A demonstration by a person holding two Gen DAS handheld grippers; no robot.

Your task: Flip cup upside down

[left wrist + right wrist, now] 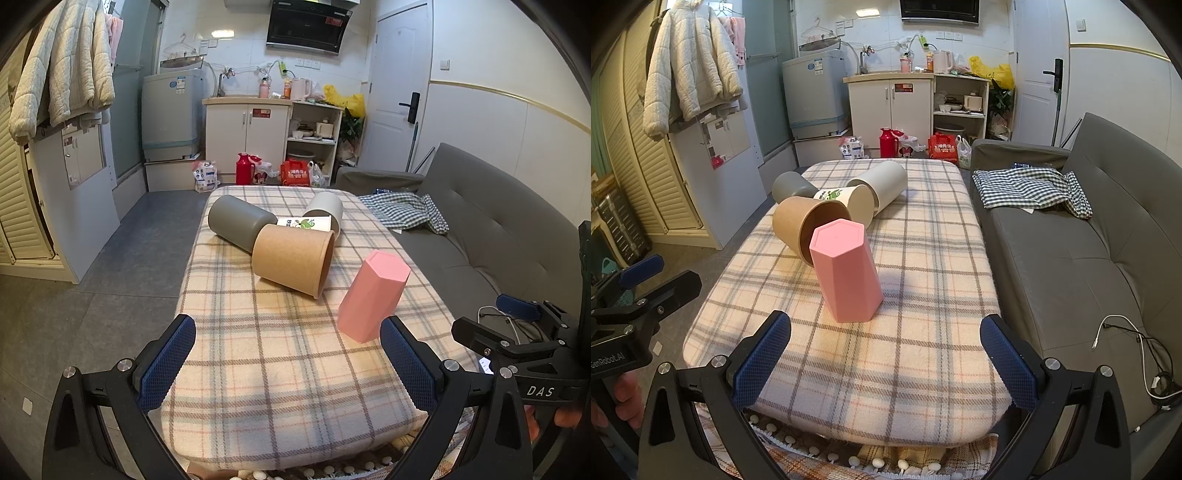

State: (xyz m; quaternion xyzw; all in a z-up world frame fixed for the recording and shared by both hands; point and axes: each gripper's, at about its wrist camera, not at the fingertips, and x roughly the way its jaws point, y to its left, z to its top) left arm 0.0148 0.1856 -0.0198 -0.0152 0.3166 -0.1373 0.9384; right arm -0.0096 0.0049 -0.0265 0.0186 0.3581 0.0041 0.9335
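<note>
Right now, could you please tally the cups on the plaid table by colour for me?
Pink cup, standing upside down: 1
Brown paper cup, on its side: 1
Dark grey cup, on its side: 1
Light grey cup, on its side: 1
White printed cup, on its side: 1
Total: 5

White "DAS" lettering is showing on the black body of the right gripper (541,390) in the left wrist view. In the right wrist view, "GenRobot.AI" is reading in white along the black body of the left gripper (613,360), w/ the first letter partly cut off at the frame edge. A red bag (295,172) on the floor is carrying white characters, too small to read. A white paper cup (846,199) is showing a green print w/ small dark marks, not legible. Stickers on the washing machine (816,66) & a red label on the cabinet door (903,87) are staying unreadable at this res
</note>
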